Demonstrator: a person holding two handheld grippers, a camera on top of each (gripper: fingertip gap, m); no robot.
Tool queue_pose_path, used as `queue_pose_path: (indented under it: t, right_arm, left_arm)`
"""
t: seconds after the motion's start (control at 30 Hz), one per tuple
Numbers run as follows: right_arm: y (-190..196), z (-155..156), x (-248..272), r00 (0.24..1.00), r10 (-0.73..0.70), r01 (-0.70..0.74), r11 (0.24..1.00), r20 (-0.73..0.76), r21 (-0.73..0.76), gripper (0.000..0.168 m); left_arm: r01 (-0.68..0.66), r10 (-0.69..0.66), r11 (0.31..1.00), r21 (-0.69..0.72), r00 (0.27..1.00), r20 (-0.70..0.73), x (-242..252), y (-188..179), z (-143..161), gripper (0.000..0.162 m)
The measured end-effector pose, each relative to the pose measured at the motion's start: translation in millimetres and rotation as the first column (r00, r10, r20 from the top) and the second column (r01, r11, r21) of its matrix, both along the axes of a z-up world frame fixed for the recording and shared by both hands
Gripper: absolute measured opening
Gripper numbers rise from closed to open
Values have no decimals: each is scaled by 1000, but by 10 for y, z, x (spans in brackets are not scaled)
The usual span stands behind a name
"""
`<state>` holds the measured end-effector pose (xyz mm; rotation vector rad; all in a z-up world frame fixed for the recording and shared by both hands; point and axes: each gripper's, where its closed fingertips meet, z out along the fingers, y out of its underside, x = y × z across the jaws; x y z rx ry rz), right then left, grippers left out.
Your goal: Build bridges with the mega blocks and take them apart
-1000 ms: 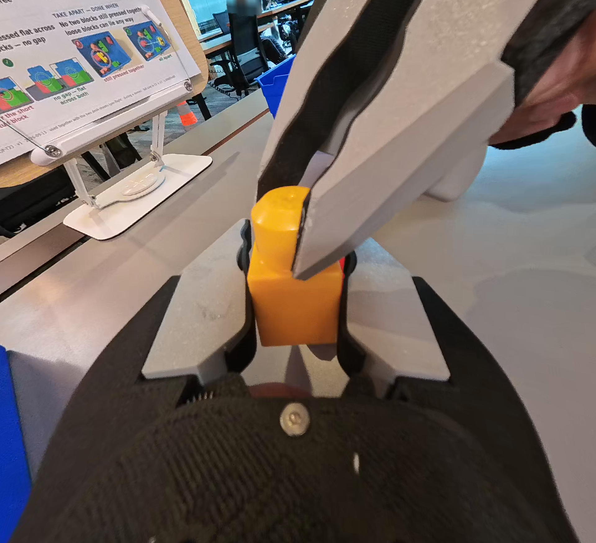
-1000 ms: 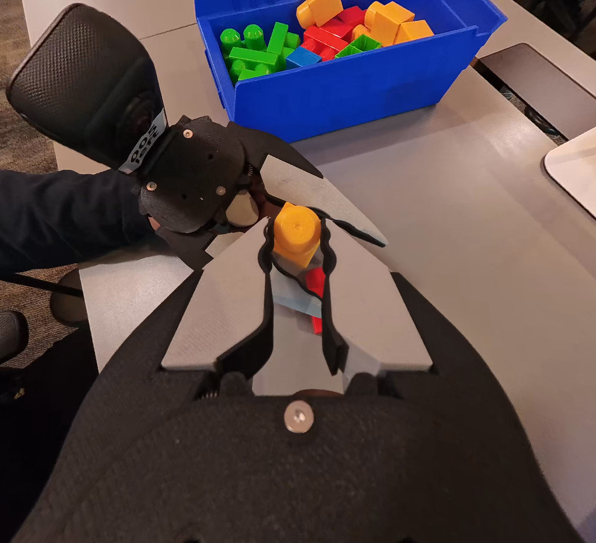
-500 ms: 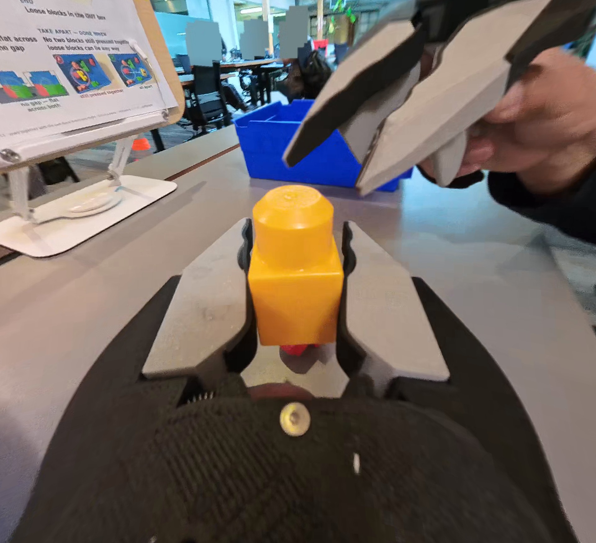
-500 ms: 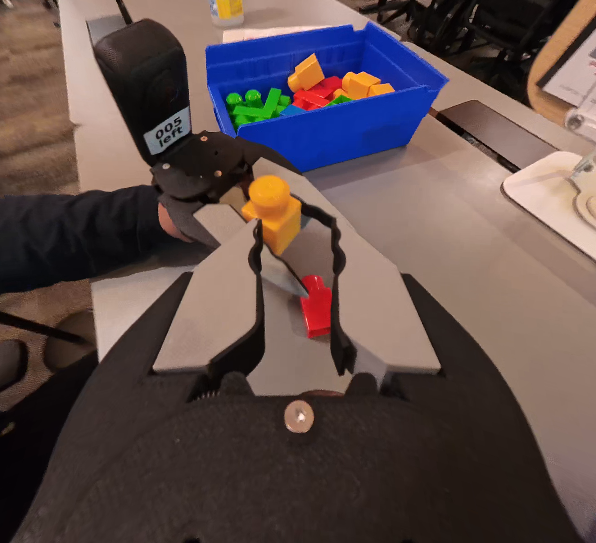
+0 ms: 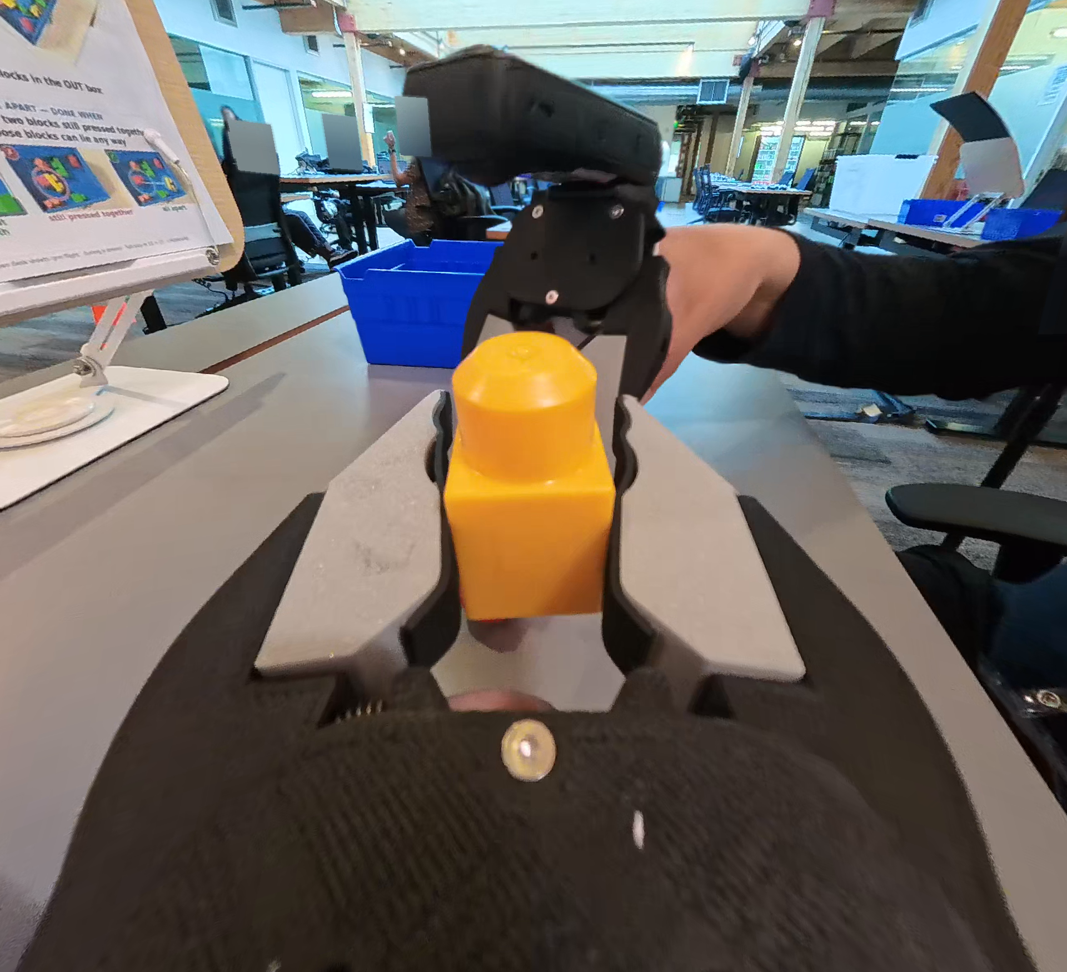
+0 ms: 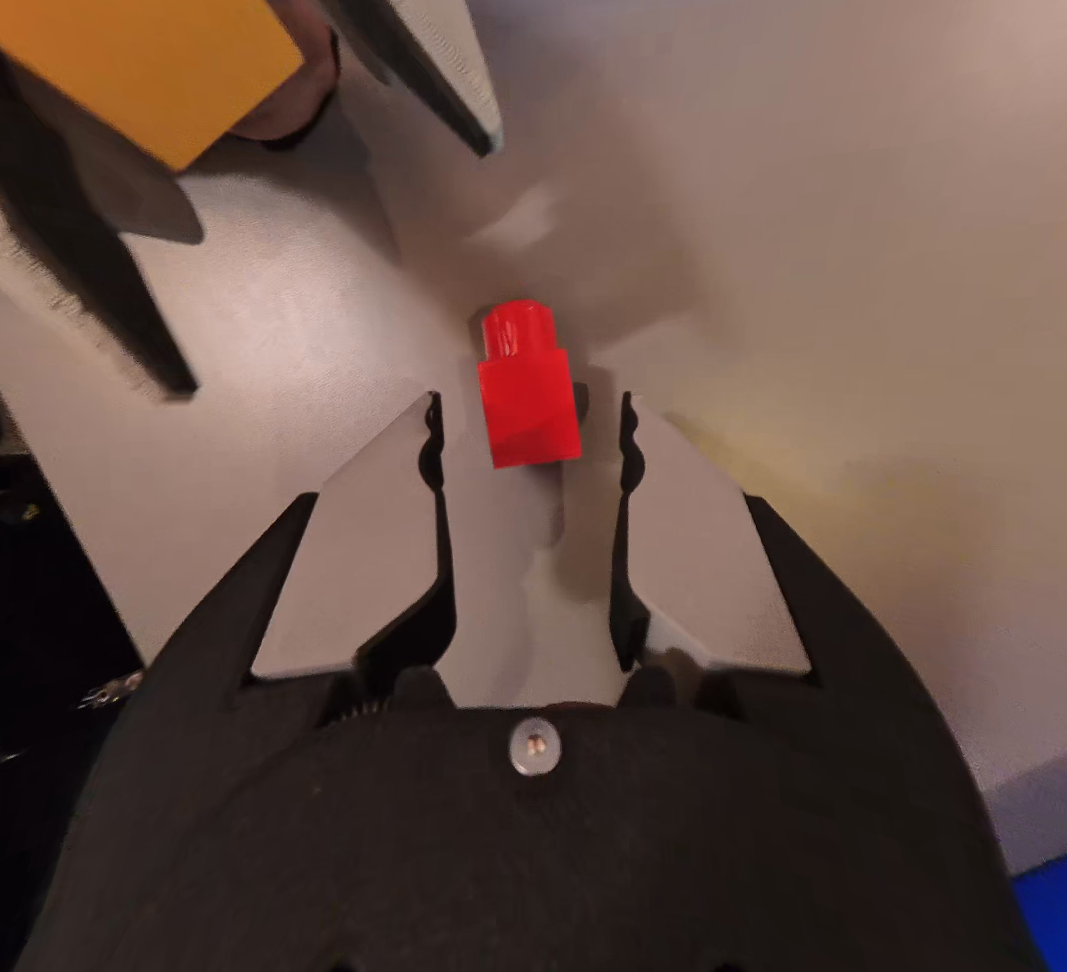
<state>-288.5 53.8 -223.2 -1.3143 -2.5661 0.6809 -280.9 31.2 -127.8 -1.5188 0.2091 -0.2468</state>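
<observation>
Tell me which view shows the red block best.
The right wrist view: the red block lies in plain sight on the grey table, just ahead of the open right gripper. The left wrist view hides it behind the orange block.

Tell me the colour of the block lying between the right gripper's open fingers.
Red block, clearest in the right wrist view.

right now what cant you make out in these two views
- Left wrist view: red block hidden behind the orange block held in the left gripper.
- Left wrist view: blue bin contents hidden by its wall.
- Right wrist view: whether the open right gripper touches the red block; blurred.
</observation>
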Motion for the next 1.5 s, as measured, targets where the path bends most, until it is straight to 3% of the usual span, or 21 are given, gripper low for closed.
queue_pose_path:
  t: [0.17, 0.23, 0.27, 0.37, 0.53, 0.63, 0.73, 0.83, 0.97, 1.27, 1.37, 1.5]
  right_arm:
    - [-25, -204, -88, 999, -5, 3, 999, 34, 53, 59]
    - [-20, -287, -82, 999, 3, -5, 998, 37, 62, 50]
    - [-14, -284, -98, 1000, 11, -11, 998, 10, 62, 35]
    - [-6, -272, -76, 1000, 28, -28, 999, -13, 19, 33]
    - [30, -40, -86, 993, -19, -17, 957, -121, -291, 34]
    - [33, 329, -67, 973, -57, -76, 838, -224, -540, 33]
    - [19, 804, 12, 929, -64, -211, 718, -364, -663, 34]
    - [-21, 1144, 61, 874, -84, -305, 672, -479, -675, 34]
    - [-214, 1294, 65, 840, -99, -353, 646, -533, -677, 34]
    - [-421, 1299, -23, 837, -142, -363, 580, -529, -730, 34]
    - [-457, 1235, -44, 834, -156, -350, 592, -529, -726, 33]
    - [-541, 1295, -29, 821, -178, -375, 549, -543, -747, 34]
  left_arm:
    - [1, -1, 1000, 29, 1000, -17, -17, -61, 46, 54]
    - [1, -1, 1000, 27, 1000, -14, -20, -62, 42, 54]
    - [3, -3, 1000, 25, 1000, -10, -20, -63, 40, 55]
    - [-9, 8, 1000, 27, 1000, 11, -58, -63, 52, 55]
    - [-28, 27, 999, 17, 997, 67, -144, -65, 46, 55]
    - [-15, 13, 1000, 18, 993, 121, -150, -39, 42, 55]
    - [22, -32, 998, 54, 981, 192, -102, -12, 90, 55]
    - [49, -81, 992, 117, 955, 287, -67, 7, 195, 55]
    - [84, -111, 991, 101, 948, 300, 14, 72, 145, 55]
    - [102, -127, 990, 93, 942, 309, 85, 135, 119, 55]
    - [109, -145, 986, 122, 929, 341, 80, 121, 172, 55]
    - [52, -81, 992, 118, 963, 257, 92, 149, 174, 55]
